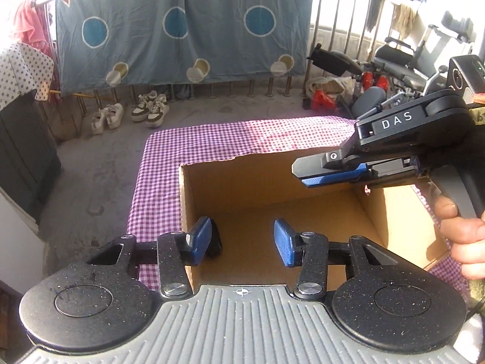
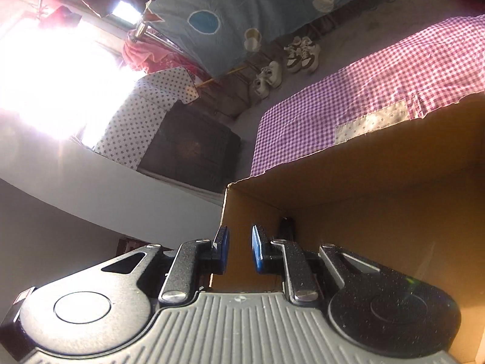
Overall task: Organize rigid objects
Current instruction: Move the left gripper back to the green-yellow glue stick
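Note:
An open brown cardboard box (image 1: 303, 188) stands on a table with a purple checked cloth (image 1: 169, 163). My left gripper (image 1: 242, 239) is open and empty, held over the box's near left part. A small dark object (image 1: 215, 239) lies in the box's left corner behind the left finger; it also shows in the right wrist view (image 2: 287, 227). My right gripper (image 2: 240, 248) hangs over the box's right side with a narrow gap between its blue pads and nothing between them. It shows from the side in the left wrist view (image 1: 306, 174).
The checked cloth (image 2: 348, 103) has a pale patch (image 2: 372, 121). On the floor beyond are pairs of sneakers (image 1: 150, 109), a railing with a hung blue sheet (image 1: 182, 30), a dark cabinet (image 1: 24, 154) at left and a wheelchair (image 1: 394, 69) at right.

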Action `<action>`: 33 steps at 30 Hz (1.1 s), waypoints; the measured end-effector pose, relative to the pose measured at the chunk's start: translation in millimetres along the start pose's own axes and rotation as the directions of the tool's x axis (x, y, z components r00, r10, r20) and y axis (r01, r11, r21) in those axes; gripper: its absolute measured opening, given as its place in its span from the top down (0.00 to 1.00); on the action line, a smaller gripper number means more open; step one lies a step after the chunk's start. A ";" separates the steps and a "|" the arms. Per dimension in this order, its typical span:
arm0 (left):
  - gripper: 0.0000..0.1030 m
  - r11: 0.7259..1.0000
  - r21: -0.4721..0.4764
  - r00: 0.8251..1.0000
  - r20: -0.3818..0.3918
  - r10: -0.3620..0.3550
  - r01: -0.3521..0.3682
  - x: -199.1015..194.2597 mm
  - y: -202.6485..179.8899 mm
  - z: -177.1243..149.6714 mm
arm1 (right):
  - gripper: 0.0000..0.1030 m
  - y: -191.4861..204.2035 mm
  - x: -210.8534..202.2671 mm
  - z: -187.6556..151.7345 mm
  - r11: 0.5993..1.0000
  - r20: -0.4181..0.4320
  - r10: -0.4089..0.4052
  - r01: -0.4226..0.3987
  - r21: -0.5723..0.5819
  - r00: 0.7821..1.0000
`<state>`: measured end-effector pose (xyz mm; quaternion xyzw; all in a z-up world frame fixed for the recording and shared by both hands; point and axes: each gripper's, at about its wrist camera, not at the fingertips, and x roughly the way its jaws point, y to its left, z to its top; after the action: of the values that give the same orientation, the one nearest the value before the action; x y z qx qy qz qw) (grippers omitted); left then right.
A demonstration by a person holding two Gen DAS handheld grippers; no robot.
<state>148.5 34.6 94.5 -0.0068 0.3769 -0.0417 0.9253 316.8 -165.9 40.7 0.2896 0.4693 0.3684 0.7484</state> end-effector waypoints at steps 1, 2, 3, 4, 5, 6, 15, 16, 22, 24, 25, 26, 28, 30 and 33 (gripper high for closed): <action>0.55 1.000 0.004 1.000 0.019 -0.007 0.007 -8.6 -2.3 -3.0 | 0.82 4.5 -19.1 -7.4 1.000 0.021 0.005 -0.005 -0.017 1.000; 0.55 1.000 0.010 0.999 0.036 -0.014 0.013 -16.9 -5.5 -6.4 | 0.82 7.1 -33.2 -14.6 1.000 0.035 0.009 -0.007 -0.030 0.999; 0.55 1.000 0.021 0.998 0.056 -0.021 0.020 -26.3 -10.1 -10.9 | 0.82 10.1 -54.4 -26.0 0.999 0.057 0.019 -0.016 -0.045 0.998; 0.54 0.999 0.031 0.997 0.070 -0.026 0.024 -32.9 -13.9 -14.4 | 0.82 11.7 -68.7 -35.0 0.998 0.071 0.027 -0.023 -0.057 0.997; 0.53 0.998 0.047 0.996 0.086 -0.036 0.032 -39.4 -19.1 -19.1 | 0.82 12.7 -85.0 -45.8 0.997 0.089 0.035 -0.029 -0.069 0.995; 0.52 0.997 0.060 0.994 0.095 -0.048 0.042 -45.5 -24.3 -24.0 | 0.82 13.5 -104.3 -59.3 0.996 0.112 0.046 -0.037 -0.078 0.993; 0.47 0.971 0.129 0.975 0.069 -0.210 0.200 -57.3 -68.4 -85.9 | 0.82 -37.5 -181.9 -169.9 0.999 0.325 -0.031 0.026 0.021 0.945; 0.47 0.963 0.151 0.972 0.047 -0.232 0.223 -51.6 -77.2 -97.7 | 0.82 -48.2 -180.6 -180.5 0.998 0.338 -0.056 0.039 0.057 0.940; 0.48 0.918 0.286 0.961 -0.055 -0.271 0.275 -12.2 -132.6 -138.2 | 0.81 -106.7 -160.2 -225.7 0.950 0.331 -0.278 0.206 0.236 0.902; 0.51 0.900 0.347 0.964 -0.067 -0.258 0.265 3.7 -151.4 -145.8 | 0.81 -118.8 -153.1 -230.4 0.939 0.304 -0.309 0.237 0.251 0.901; 0.52 0.894 0.369 0.967 -0.075 -0.243 0.253 10.7 -159.6 -148.6 | 0.81 -121.9 -149.4 -228.5 0.935 0.292 -0.317 0.247 0.254 0.902; 0.55 0.891 0.382 0.969 -0.081 -0.234 0.247 17.1 -164.9 -148.0 | 0.81 -124.7 -145.1 -228.5 0.933 0.282 -0.322 0.252 0.258 0.904; 0.57 0.887 0.389 0.969 -0.094 -0.229 0.247 28.6 -173.5 -146.0 | 0.81 -128.1 -141.1 -226.6 0.932 0.270 -0.319 0.249 0.264 0.908; 0.60 0.885 0.396 0.970 -0.110 -0.219 0.245 37.4 -180.7 -148.0 | 0.81 -132.7 -134.9 -223.0 0.931 0.260 -0.316 0.245 0.271 0.912; 0.64 0.881 0.411 0.971 -0.138 -0.194 0.235 49.0 -188.9 -149.9 | 0.81 -139.9 -128.9 -219.2 0.929 0.244 -0.310 0.237 0.285 0.919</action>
<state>65.2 -154.8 -38.7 0.1550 0.3984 -0.2250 0.8756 118.0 -331.2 -91.2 0.3625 0.4352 0.1517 0.8101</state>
